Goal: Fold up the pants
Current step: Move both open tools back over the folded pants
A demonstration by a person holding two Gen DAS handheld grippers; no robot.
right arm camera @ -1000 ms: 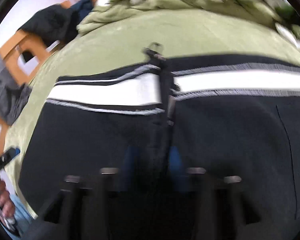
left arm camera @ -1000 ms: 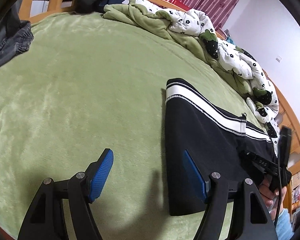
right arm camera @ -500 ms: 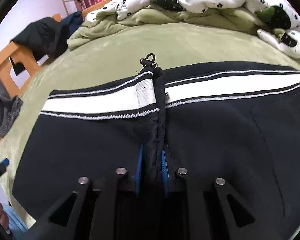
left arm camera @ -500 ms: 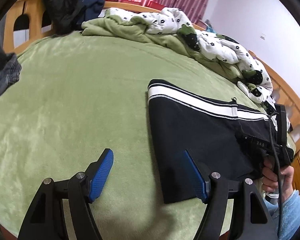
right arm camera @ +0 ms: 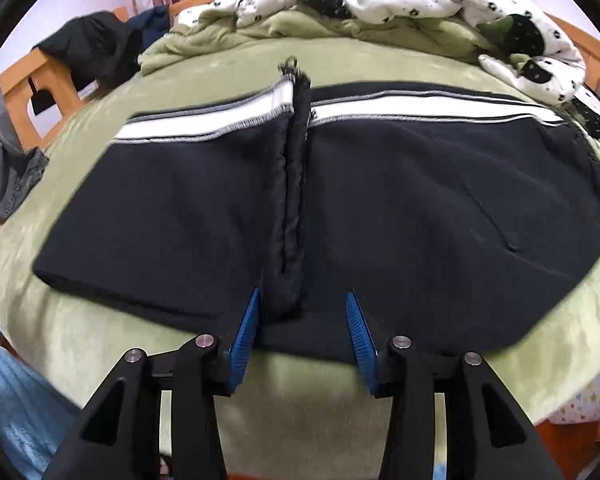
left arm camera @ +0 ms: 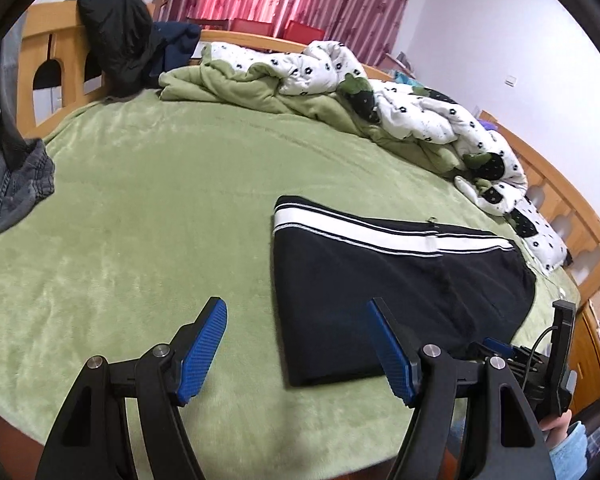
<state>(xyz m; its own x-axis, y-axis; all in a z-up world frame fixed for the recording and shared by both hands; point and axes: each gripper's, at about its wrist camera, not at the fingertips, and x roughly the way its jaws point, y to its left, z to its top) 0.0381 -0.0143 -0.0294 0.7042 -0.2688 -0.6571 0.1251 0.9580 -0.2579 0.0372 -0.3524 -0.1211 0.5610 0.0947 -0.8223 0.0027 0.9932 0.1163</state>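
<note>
Right gripper (right arm camera: 302, 332) lets go of pants (right arm camera: 420, 216), jaws now apart at near edge. Left gripper (left arm camera: 300, 352) spread wide, holding nothing. Pants folded flat on bed (left arm camera: 160, 200).

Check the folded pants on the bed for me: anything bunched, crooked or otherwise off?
Yes. A raised ridge of fabric runs across the middle of the black pants, breaking the white stripe. The open right claw sits at its near end; elsewhere the fold lies flat.
</note>
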